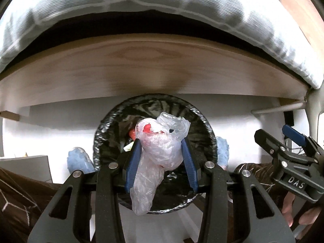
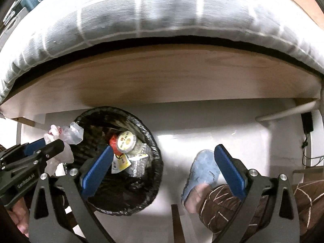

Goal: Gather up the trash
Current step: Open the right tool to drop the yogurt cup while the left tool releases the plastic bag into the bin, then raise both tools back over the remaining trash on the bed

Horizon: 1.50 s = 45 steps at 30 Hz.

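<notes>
White floor (image 2: 202,121); wooden bedframe (image 2: 162,77) (quilted mattress (image 2: 162,10))

The right gripper (image 2: 163,168) points down at a white floor (image 2: 222,125), its blue-padded jaws wide apart with nothing between them. At eight o'clock sits a round bin lined with a black plastic bag (image 2: 149,139) — inside lie a round-lidded jar (image 2: 126,141), a red scrap and crumpled wrappers. At nine o'clock the left gripper (image 2: 43,146) pinches a crumpled translucent plastic bag (image 2: 68,133) over the bin's rim. A fuzzy light-blue slipper (image 2: 204,166) shows at four o'clock.
</notes>
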Motion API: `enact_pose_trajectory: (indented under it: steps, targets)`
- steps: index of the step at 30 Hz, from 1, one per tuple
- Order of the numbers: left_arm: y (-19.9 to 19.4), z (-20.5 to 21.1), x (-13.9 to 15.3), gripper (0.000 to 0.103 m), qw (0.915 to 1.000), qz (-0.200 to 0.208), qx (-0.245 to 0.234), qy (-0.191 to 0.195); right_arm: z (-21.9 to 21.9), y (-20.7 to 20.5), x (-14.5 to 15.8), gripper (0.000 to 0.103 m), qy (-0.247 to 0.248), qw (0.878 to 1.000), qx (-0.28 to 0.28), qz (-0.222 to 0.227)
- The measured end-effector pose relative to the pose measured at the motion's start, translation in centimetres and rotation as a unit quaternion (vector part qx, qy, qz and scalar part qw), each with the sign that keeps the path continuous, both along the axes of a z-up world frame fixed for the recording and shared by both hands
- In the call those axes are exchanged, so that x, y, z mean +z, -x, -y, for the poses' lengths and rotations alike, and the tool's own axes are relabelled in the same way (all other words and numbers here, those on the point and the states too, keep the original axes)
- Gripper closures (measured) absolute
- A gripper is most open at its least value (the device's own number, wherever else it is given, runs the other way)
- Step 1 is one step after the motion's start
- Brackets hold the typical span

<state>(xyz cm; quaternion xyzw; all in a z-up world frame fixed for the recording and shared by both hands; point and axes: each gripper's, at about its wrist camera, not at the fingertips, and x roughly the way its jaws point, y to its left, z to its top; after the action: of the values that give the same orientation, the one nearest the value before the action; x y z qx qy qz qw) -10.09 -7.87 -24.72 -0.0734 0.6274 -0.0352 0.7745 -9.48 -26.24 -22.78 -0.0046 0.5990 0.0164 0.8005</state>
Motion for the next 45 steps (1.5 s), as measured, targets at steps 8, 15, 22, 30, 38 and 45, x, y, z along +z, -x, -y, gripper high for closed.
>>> enact_pose_trajectory:
  steps: [8, 15, 22, 30, 38, 45]
  targets:
    - [0.1, 2.9, -1.1, 0.062, 0.9999, -0.009, -0.014, 0.003, 3.3, 1.3, -0.8, 0.007, -0.001, 0.999, -0.033, -0.013]
    - [0.6, 4.7, -2.6, 0.062, 0.9992, -0.028, -0.028, 0.0, 4.7, 1.8, -2.1, 0.007, 0.009, 0.998, -0.053, -0.03]
    - [0.9, 5.7, -2.7, 0.058, 0.9987, -0.028, -0.044, 0.001, 5.0, 1.8, -1.8, 0.007, 0.003, 0.998, -0.052, -0.024]
    - [1.1, 6.1, -2.5, 0.039, 0.9982, -0.019, -0.055, -0.013, 4.7, 1.8, -1.4, 0.007, 0.006, 0.999, -0.043, -0.019]
    - [1.1, 5.8, -1.7, 0.02, 0.9984, 0.002, -0.053, -0.02, 4.6, 1.9, -1.2, 0.007, 0.008, 0.999, -0.043, -0.017]
    - [1.5, 4.7, 0.8, 0.011, 0.9977, 0.05, -0.038, -0.026, 3.9, 1.9, 0.8, 0.007, 0.009, 0.999, -0.039, 0.008]
